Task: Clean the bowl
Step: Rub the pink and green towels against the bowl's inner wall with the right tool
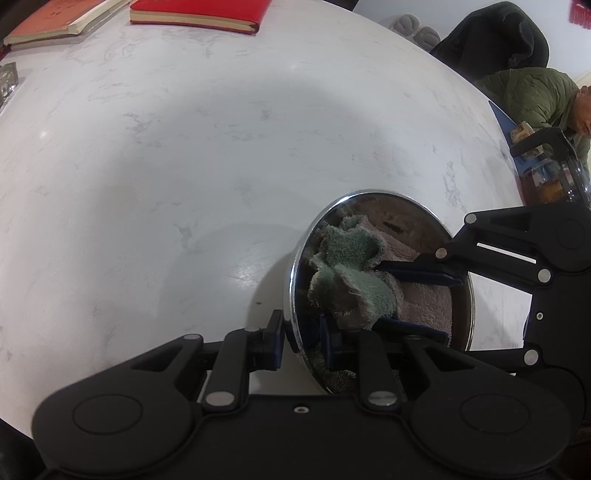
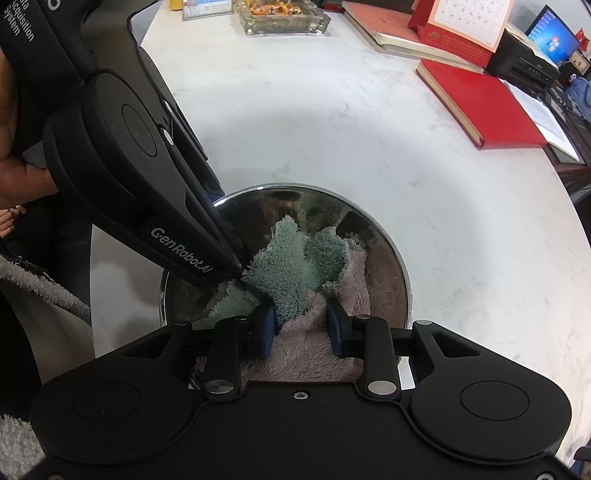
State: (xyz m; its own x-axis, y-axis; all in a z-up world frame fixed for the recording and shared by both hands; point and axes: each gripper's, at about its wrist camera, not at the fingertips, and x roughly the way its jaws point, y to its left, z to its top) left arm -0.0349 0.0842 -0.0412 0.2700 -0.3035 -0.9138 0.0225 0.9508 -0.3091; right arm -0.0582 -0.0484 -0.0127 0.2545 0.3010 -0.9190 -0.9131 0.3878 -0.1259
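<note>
A white marbled table (image 1: 184,147) fills my view, and on it sits the steel bowl (image 2: 391,258) with a green-and-pink cloth (image 2: 295,266) bunched inside. My left tongs (image 1: 301,338) are narrowed on the bowl's near rim, one finger outside the wall and one inside. My right tongs (image 2: 301,325) reach down into the bowl, pinching a fold of the cloth. Red books (image 2: 480,107) lie well apart at the far edge.

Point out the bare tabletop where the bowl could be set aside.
Free: the wide marble stretch between the bowl and the red book. Crowded: the far edge, with the glass ashtray, calendar and books.
</note>
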